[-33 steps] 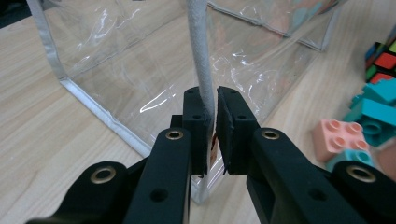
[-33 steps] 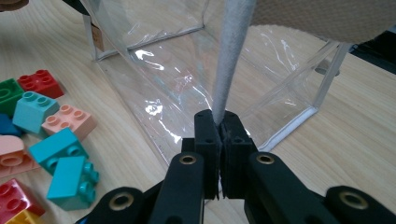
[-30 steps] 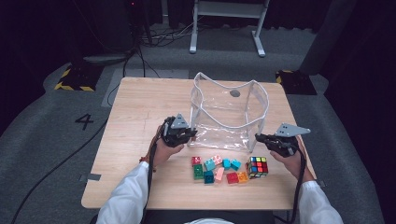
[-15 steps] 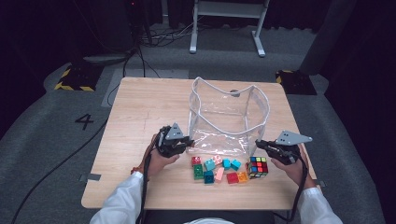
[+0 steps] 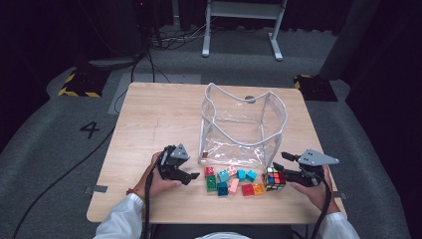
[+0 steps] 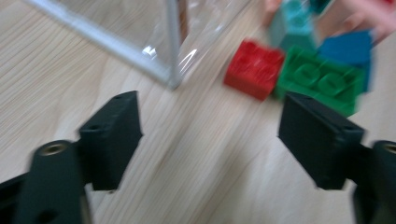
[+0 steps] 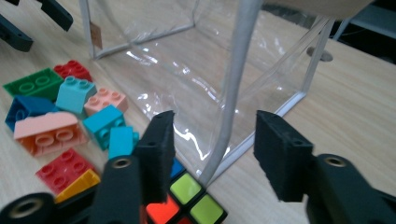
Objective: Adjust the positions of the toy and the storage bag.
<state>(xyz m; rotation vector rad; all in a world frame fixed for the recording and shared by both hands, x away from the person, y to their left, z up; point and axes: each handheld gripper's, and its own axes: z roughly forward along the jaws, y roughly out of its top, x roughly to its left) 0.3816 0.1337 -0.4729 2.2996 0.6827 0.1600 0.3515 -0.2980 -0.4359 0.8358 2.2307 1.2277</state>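
Left gripper [image 5: 193, 175] — jaws just parted, nothing between them, lowered toward the bench [image 5: 149, 124] since a second ago; red brick [image 6: 254, 68] and green brick [image 6: 322, 81] lie just ahead of it. Right gripper [image 5: 281, 166] — likewise just opened, empty, puzzle cube [image 5: 273, 179] directly beneath, clear bag [image 5: 244, 127] just beyond. Judged: both are set to begin picking toys.

sleeves [image 5: 122, 221]: white | hand-held gripper [image 5: 193, 176]: black jaws, grey three-cornered plate (black cable trailing)
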